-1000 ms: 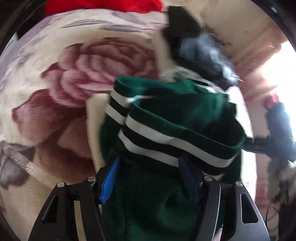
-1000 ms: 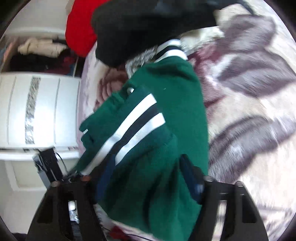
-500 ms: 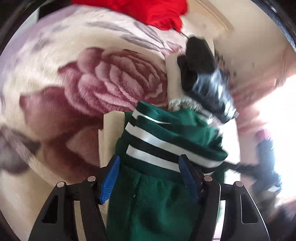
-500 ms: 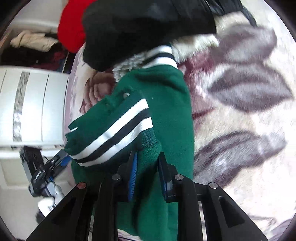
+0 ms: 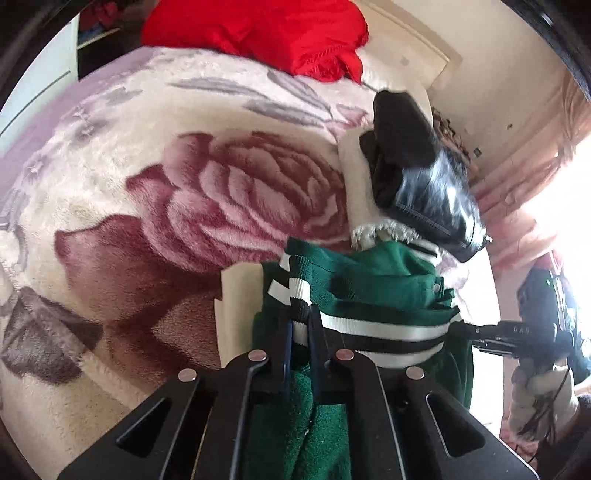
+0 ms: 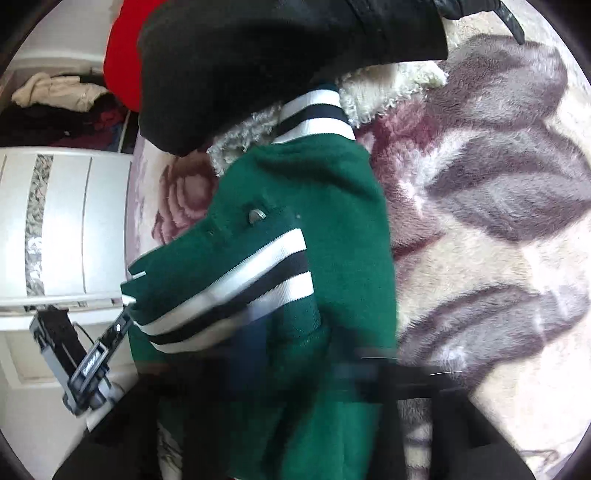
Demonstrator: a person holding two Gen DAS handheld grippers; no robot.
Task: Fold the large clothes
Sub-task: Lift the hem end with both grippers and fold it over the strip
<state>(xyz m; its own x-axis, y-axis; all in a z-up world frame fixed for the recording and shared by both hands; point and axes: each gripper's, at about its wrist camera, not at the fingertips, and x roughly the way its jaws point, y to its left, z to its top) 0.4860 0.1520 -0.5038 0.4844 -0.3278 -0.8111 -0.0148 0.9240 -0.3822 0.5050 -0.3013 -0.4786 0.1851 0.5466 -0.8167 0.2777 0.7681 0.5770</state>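
A dark green jacket point(image 5: 373, 291) with white and black striped trim lies bunched on a floral blanket point(image 5: 147, 206). My left gripper point(image 5: 300, 332) is shut on its striped hem and lifts the cloth. In the right wrist view the same green jacket point(image 6: 317, 229) fills the middle. My right gripper point(image 6: 295, 354) is at the jacket's striped edge, but its fingers are smeared by motion blur, so their spacing does not show. The right gripper also shows in the left wrist view point(image 5: 517, 336), at the jacket's far side.
A black coat with pale fleece lining point(image 5: 410, 173) lies just beyond the green jacket, also in the right wrist view point(image 6: 258, 62). A red garment point(image 5: 266, 33) sits at the bed's far end. A white cabinet point(image 6: 66, 221) stands beside the bed. Bright window light is at the right.
My left gripper has gone from wide open around the jacket to shut on its striped hem. My right gripper shut on the cloth half a second ago and is now blurred by movement.
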